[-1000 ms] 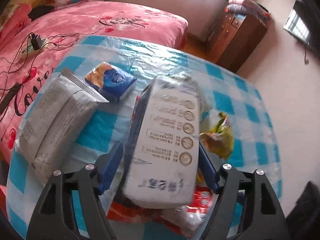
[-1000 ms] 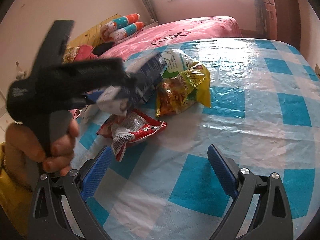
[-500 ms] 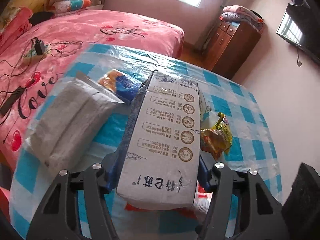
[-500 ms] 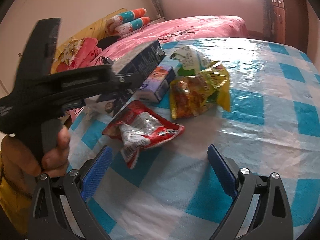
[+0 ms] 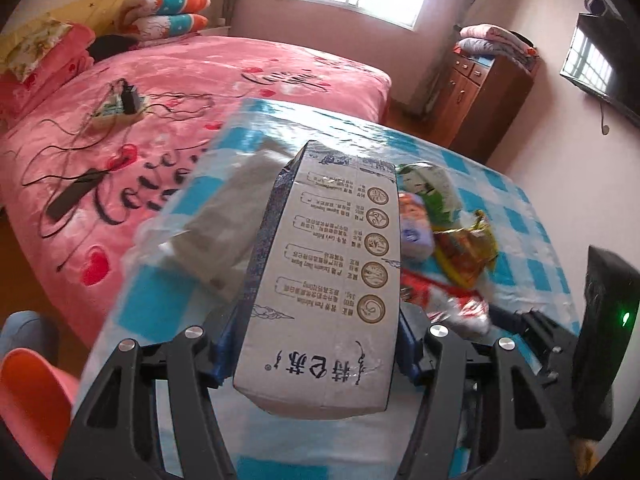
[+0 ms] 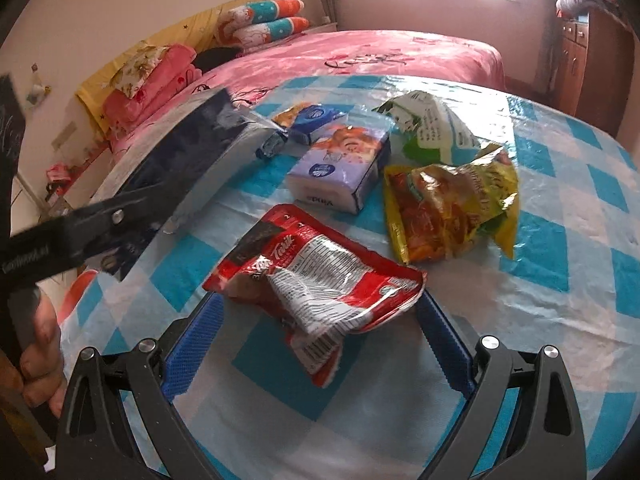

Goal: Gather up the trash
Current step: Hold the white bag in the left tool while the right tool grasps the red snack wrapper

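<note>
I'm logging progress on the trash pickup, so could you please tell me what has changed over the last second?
The left gripper, shut on the carton throughout, has lifted it off the table and swung it leftward. The right gripper, open, has advanced until its fingers flank the red wrapper. The yellow bag, tissue pack and green-white bag lie where they were.

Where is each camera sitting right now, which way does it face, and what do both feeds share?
Left wrist: on the left tool, facing the bed over the table; its fingers clamp the milk carton.
Right wrist: on the right tool, low over the table, open around the red wrapper; the person's hand shows left.
Shared: red wrapper, yellow snack bag, tissue pack.
</note>
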A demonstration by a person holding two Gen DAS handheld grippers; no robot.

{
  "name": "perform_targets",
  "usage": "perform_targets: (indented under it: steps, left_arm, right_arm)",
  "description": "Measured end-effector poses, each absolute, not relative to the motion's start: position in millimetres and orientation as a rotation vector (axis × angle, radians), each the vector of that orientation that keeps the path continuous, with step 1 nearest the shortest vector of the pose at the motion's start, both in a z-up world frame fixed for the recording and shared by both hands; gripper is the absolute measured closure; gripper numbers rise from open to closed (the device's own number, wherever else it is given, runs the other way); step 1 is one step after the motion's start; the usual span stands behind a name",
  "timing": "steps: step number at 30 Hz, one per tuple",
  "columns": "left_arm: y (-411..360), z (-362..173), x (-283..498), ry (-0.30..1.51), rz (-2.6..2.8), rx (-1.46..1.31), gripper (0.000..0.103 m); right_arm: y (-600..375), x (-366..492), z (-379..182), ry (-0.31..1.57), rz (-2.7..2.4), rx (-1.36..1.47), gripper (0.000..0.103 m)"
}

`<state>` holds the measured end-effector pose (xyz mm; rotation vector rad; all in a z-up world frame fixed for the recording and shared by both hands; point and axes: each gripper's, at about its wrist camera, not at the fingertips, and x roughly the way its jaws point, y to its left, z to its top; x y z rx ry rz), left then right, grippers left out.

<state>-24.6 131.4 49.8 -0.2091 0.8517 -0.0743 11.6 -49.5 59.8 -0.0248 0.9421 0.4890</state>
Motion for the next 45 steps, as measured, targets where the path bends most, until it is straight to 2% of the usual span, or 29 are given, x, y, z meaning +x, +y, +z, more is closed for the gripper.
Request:
perform_targets:
  steps: [8,19,27,34,36,38,45]
  left_arm:
    - [162,41,-47,0.861,-0.008,-0.179,0.040]
    - [175,38,-67,0.850,0.018,-0.139,0.040]
    - [175,31,-73,0.860,0.006,-0.154,0.040]
    - [175,28,-79,0.867,-0.010,-0.169,0.040]
    - [176,27,-80,0.869,-0.011,-0.176,0.040]
    - [176,26,-82,0.870,-0.013,-0.181,0.040]
    - [178,23,-87,0.878,-0.017,-0.193,0.040]
  right_arm:
    - [-12,-15,66,0.943,0.624,-0.078,0.008]
    - [0,16,59,0.905,0.484,-0.215,0.008]
    - [-21,39,53,0.952,0.497,0.061,0.008]
    - [-29,50,56,0.932,0.453,0.190,0.008]
    - [-27,49,57,0.920,0.419,0.169,0.020]
    - [-30,52,56,0.910,0.388,0.162,0.043]
    - [-38,55,55,0.916,0.402,0.225,0.049]
